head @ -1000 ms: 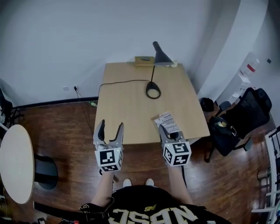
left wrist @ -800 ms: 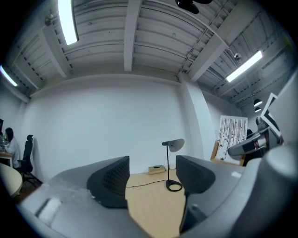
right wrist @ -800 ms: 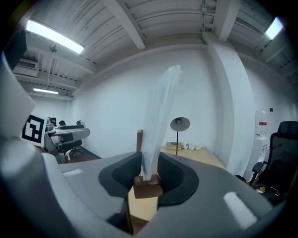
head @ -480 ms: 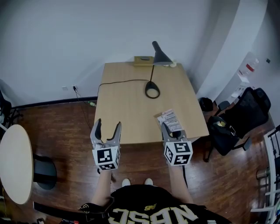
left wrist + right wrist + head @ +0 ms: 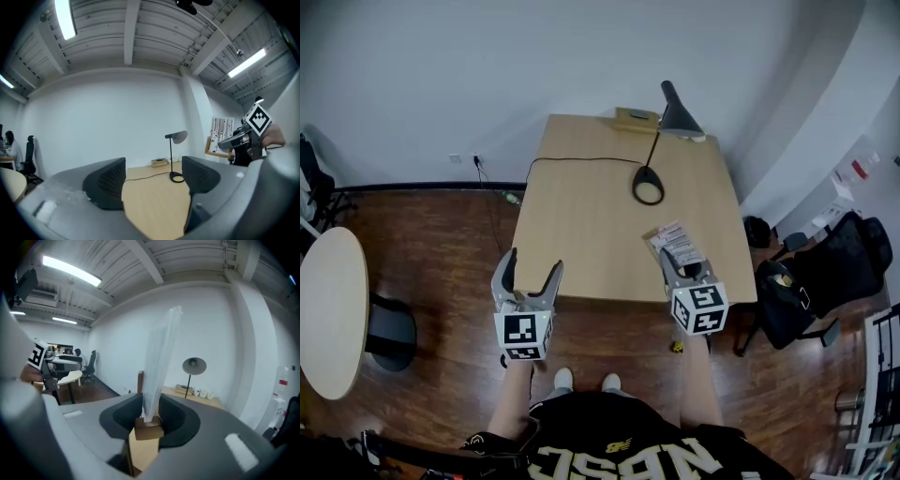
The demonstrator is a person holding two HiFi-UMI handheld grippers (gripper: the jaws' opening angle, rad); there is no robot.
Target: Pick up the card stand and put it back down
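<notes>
Right gripper view shows our right gripper [image 5: 150, 414] clamped on the card stand [image 5: 157, 363]; our left gripper [image 5: 153, 177] stands wide, empty, by the table [image 5: 598, 217].

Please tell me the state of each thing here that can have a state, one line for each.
Left tongs: open, empty.
Right tongs: shut on the card stand, at its wooden base.
Card stand: held up, off the table.
Lamp: upright on the table; lit or not, cannot tell.
</notes>
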